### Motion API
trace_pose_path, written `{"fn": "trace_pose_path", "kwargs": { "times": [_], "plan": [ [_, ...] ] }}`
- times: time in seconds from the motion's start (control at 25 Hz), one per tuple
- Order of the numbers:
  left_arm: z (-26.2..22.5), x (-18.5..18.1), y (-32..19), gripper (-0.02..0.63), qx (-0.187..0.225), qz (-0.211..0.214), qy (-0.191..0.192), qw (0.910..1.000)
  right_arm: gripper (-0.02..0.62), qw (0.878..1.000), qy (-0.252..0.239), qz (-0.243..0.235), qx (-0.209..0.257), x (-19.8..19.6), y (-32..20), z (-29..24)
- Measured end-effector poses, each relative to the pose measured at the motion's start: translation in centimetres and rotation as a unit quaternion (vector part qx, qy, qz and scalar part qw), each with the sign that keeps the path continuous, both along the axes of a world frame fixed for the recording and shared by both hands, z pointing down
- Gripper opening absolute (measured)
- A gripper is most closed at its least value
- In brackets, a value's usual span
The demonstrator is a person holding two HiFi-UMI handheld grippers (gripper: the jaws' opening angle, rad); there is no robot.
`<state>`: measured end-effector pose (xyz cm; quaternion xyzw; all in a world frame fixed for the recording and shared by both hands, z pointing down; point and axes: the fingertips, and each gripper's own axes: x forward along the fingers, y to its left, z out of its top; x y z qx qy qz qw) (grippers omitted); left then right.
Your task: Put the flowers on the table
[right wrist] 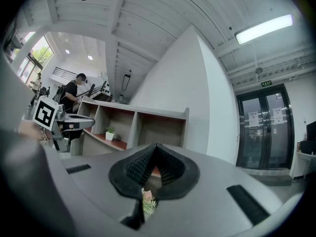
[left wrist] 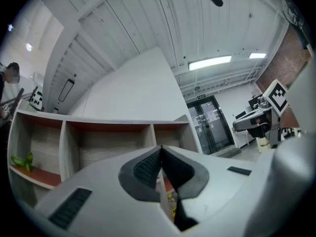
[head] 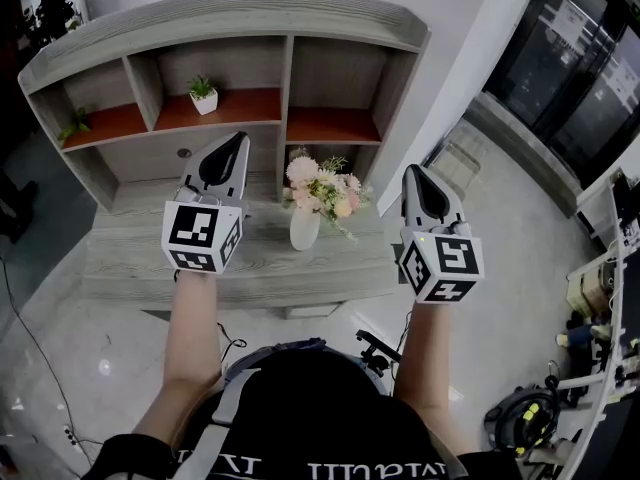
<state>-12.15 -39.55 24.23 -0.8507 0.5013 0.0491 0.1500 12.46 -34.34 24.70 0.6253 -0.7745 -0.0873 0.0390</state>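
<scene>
Bare tabletop (head: pixel 140 253) flanks the vase (head: pixel 304 230) — shelf unit (head: pixel 288 68) close behind.

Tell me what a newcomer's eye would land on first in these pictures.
The pink and cream flowers in a white vase stand on the wooden table, at the centre of the head view. The left gripper and the right gripper are held up either side of them, both with jaws shut and empty. Behind, a small potted plant sits in the middle upper compartment of the shelf unit.
</scene>
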Motion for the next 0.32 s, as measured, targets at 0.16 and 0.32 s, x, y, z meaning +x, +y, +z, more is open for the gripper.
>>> {"fn": "trace_pose_path", "kwargs": {
  "times": [0.16,0.32],
  "plan": [
    [-0.1,-0.05,-0.18,0.012,-0.002,-0.006,0.001,1.0,0.015,1.0,0.002,0.003,0.002,0.23,0.11,-0.01],
    [-0.53,0.18,0.12,0.012,0.013,-0.005,0.002,0.9999,0.015,1.0,-0.001,0.008,0.007,0.56,0.17,-0.34]
  ]
}}
